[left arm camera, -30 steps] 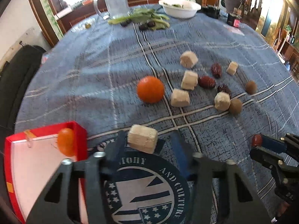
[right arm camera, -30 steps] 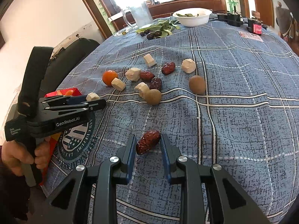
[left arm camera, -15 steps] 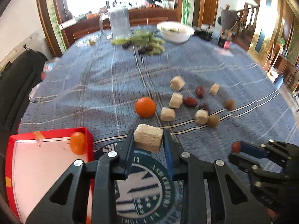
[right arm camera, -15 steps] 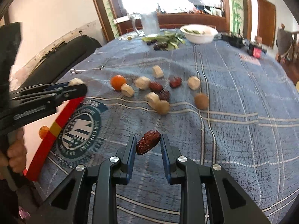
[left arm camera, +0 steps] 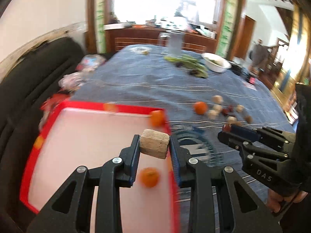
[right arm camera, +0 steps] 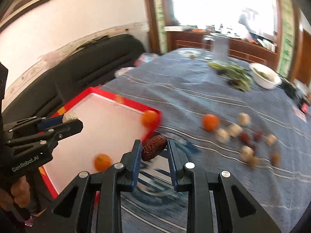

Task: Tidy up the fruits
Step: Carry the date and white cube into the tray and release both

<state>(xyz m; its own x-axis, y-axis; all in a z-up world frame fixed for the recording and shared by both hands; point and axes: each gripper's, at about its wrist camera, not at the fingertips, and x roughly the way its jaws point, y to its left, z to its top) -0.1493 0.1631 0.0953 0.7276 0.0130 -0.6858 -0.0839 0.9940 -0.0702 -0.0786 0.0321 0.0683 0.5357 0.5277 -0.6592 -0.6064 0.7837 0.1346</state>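
Note:
My left gripper is shut on a beige cube and holds it above the right part of the red tray. Two oranges lie in that tray. In the right wrist view, my right gripper is shut on a dark red date just off the red tray's near corner. The left gripper hangs over the tray there. Another orange, several beige cubes and dates lie on the blue cloth.
A white bowl, leafy greens and a glass mug stand at the far end of the table. A black sofa runs along the left side. A hand grips the right tool.
The left jaws closed on the beige cube. Both grippers rose and swung left, from over the cloth to the red tray, each carrying its load.

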